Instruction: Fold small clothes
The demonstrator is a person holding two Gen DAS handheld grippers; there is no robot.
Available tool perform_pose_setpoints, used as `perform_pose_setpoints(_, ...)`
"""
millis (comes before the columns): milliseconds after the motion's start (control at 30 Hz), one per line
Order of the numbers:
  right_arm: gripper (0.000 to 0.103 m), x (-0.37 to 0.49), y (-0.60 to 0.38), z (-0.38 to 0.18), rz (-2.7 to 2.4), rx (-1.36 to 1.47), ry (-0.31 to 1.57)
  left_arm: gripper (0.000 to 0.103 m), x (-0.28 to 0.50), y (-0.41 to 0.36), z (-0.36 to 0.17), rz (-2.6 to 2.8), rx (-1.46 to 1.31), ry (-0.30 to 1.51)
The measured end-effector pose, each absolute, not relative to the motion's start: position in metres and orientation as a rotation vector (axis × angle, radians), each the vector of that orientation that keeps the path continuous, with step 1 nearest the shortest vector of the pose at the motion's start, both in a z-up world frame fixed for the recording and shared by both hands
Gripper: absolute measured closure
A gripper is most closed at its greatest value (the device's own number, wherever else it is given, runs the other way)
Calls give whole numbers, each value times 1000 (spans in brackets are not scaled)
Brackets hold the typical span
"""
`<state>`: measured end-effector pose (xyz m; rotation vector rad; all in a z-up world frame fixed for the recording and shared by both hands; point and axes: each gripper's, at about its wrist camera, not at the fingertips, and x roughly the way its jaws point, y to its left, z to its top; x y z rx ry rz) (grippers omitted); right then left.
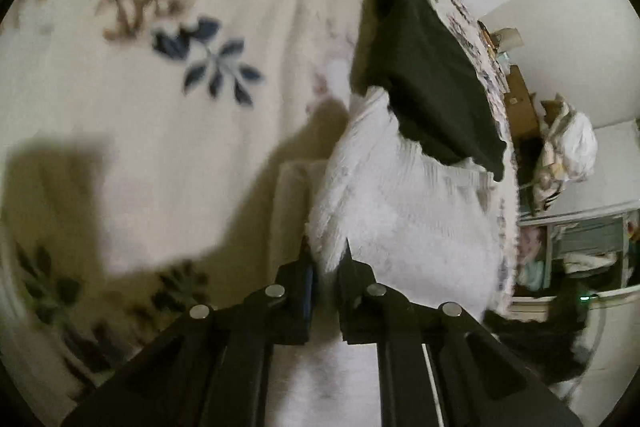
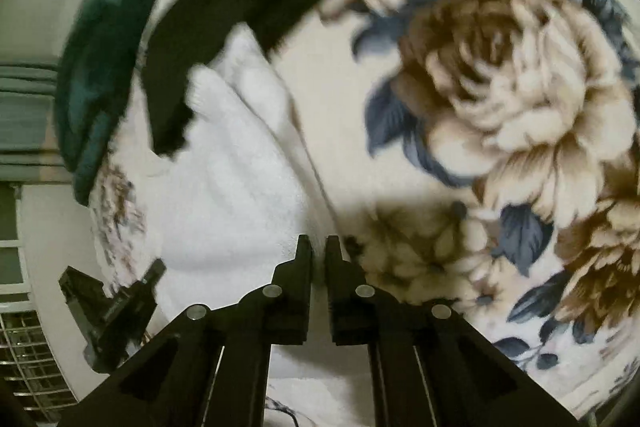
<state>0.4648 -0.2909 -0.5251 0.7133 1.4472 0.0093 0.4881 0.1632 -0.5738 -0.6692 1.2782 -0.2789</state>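
A small white fluffy garment (image 1: 400,211) lies on the floral blanket (image 1: 160,67), with a black cloth (image 1: 428,75) lying over its far end. My left gripper (image 1: 326,255) is shut on the near edge of the white garment. In the right wrist view the same white garment (image 2: 232,187) and the black cloth (image 2: 240,3) show at left. My right gripper (image 2: 318,247) is shut on the garment's other near edge. The left gripper (image 2: 116,311) shows at lower left of that view.
A dark green cloth (image 2: 100,67) lies at the blanket's far edge beyond the black cloth. The bed edge runs down the right of the left wrist view, with cardboard boxes (image 1: 520,103), a white bag (image 1: 568,147) and shelves (image 1: 580,247) beyond it.
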Motion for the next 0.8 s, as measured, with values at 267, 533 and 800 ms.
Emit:
perform_pose_setpoints(267,53,519,-286,-488,70,574,1381,56,530,146,-537,-300,-537,1194)
perform_pose_setpoints(533,96,606,-250,-518,146,456,1446,96,580,102,-573,-348,-337,1247)
perform_pose_setpoints(800,100,626,-269,-503,38,495,1353,96,582,148,-583,-279,-530,1217)
